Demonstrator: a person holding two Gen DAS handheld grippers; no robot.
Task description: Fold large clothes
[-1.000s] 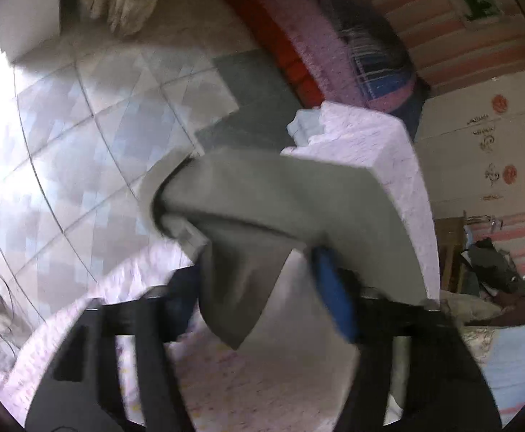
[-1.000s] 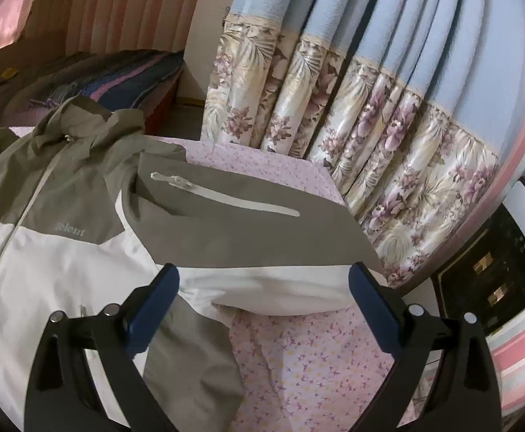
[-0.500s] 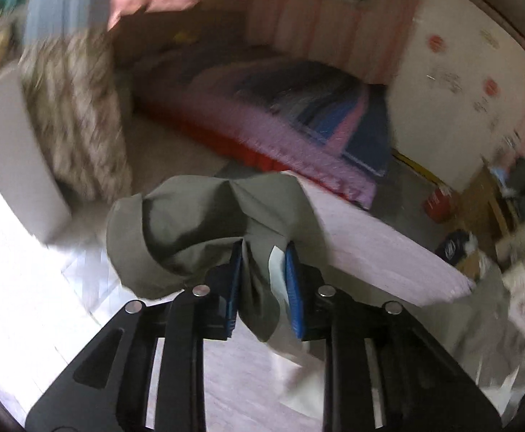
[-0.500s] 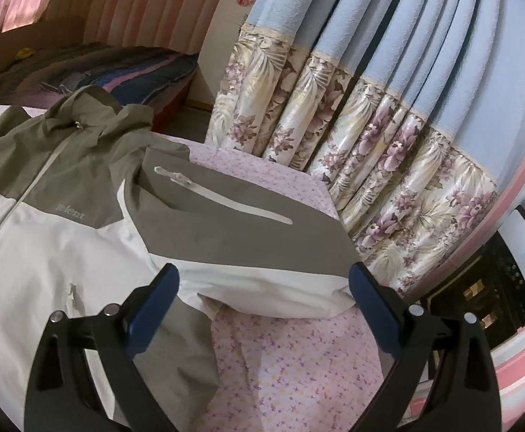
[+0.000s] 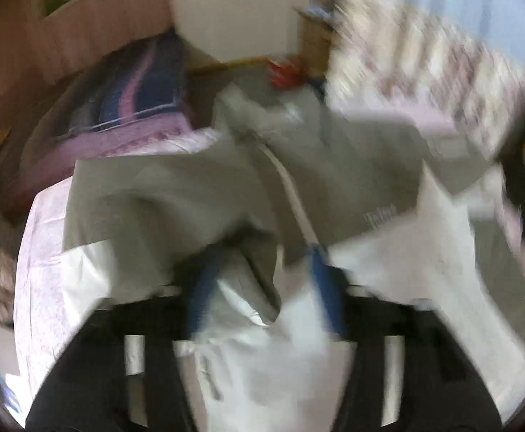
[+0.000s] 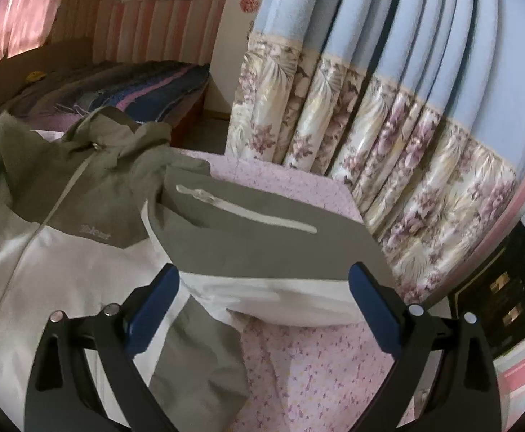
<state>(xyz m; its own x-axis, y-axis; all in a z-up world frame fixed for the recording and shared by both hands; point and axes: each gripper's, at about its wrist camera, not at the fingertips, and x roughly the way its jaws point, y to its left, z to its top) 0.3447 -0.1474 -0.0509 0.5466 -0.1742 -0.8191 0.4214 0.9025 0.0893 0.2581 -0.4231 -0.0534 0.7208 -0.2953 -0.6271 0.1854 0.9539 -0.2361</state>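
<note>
Right wrist view is the clear one: the jacket (image 6: 64, 252), olive on top and white below, lies zipped and face up on the worktop (image 6: 316, 360) with its pink flowered cloth, and one sleeve (image 6: 262, 248) is already folded across so it sits beside the chest. The right tongs (image 6: 264, 311) hang wide apart just above that sleeve's white edge, gripping nothing. Left wrist view is a smeary mess, but you can make out the left tongs (image 5: 262, 280) over the middle of the jacket, near the zip (image 5: 294, 201), with a bunch of olive and white fabric between the blue pads (image 5: 204, 288). Those jaws are opening, so I'd say the other sleeve is being let go onto the front; whether the cloth is free of the pads already I can't tell through the blur. What worries me is that bunch snagging on a pad as the hand pulls off, which would drag the sleeve back out or rumple the chest. Also that slick shell fabric looks like it slides easily, so the folded sleeve on the right could creep toward the worktop edge by the flowered curtain (image 6: 388, 180) if nobody pins it.
</note>
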